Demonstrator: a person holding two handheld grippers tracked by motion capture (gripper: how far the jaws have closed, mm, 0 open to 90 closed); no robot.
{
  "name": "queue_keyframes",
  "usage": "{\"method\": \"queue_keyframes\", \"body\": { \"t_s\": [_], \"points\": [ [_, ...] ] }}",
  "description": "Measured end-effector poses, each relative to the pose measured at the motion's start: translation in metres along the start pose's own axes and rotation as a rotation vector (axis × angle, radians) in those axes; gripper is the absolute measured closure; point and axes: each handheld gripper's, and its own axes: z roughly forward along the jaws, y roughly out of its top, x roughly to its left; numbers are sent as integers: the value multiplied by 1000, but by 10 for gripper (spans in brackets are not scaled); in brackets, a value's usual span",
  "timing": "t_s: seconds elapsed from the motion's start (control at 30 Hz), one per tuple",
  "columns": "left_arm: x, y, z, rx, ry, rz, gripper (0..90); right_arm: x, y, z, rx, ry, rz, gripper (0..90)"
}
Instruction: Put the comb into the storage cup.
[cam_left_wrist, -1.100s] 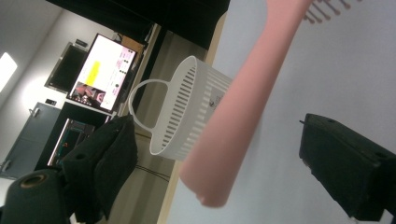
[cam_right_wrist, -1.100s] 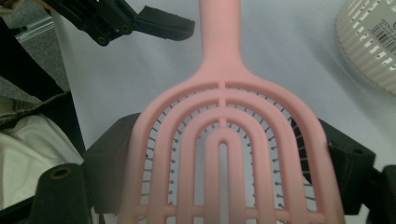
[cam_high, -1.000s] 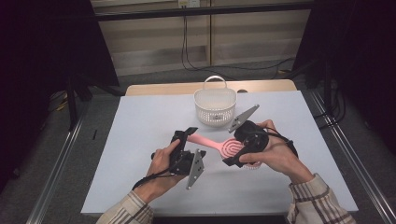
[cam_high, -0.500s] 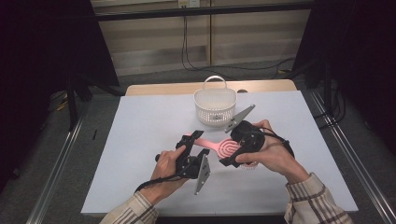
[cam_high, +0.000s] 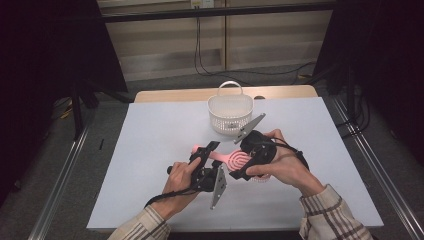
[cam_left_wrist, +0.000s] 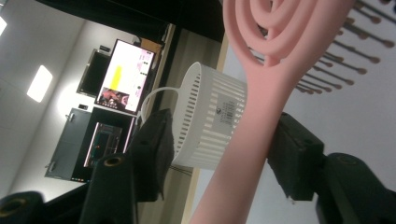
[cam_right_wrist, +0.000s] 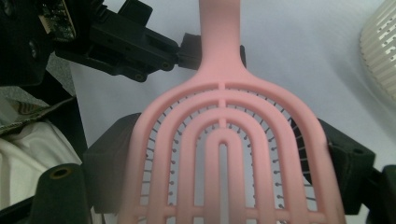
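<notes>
Jaws of the right gripper (cam_high: 239, 166) clamp the wide vented head of the pink plastic paddle hairbrush (cam_high: 234, 160), one pad on each edge of the head as the right gripper view shows (cam_right_wrist: 224, 140), holding it up off the white table sheet (cam_high: 150, 130) with bristles facing down. Handle sticks out toward the left gripper (cam_high: 206, 152), whose jaws have just been closing around it. In the left gripper view the handle (cam_left_wrist: 247, 140) runs between the two black pads: the right-hand pad sits against it, the other pad looks a gap away, so no full pinch yet, jaws roughly half open. Looks like a handover or two-point hold: right keeps the head steady so left can take the handle.

White slotted plastic basket with a hoop handle (cam_high: 229, 114) stands upright just behind the grippers, toward the far edge of the sheet, apart from the brush; likely drop target. Brush hangs mid-table in front of it. Person's hands and plaid sleeves (cam_high: 325, 215) come in from the near edge. Rest of the sheet is bare; dark room, cables on the floor behind.
</notes>
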Motion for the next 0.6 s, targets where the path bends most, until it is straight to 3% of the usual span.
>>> {"method": "queue_keyframes", "body": {
  "t_s": [0.13, 0.33, 0.47, 0.53, 0.6],
  "points": [
    [-2, 1, 0, 2, -11, 35, 538, 1, 1, -1, 0, 2, 3, 195],
    [-3, 2, -1, 4, -22, 23, 609, 3, 4, 2, -10, 2, -8, 195],
    [-8, 5, -1, 3, -33, 35, 654, 3, 5, 3, -15, 4, 0, 195],
    [-7, 6, -2, 21, -22, 60, 670, 4, 7, 4, -13, 5, -3, 195],
    [-8, 5, -1, 10, -23, 30, 686, 5, 8, 5, -13, 9, 0, 195]
  ]
}}
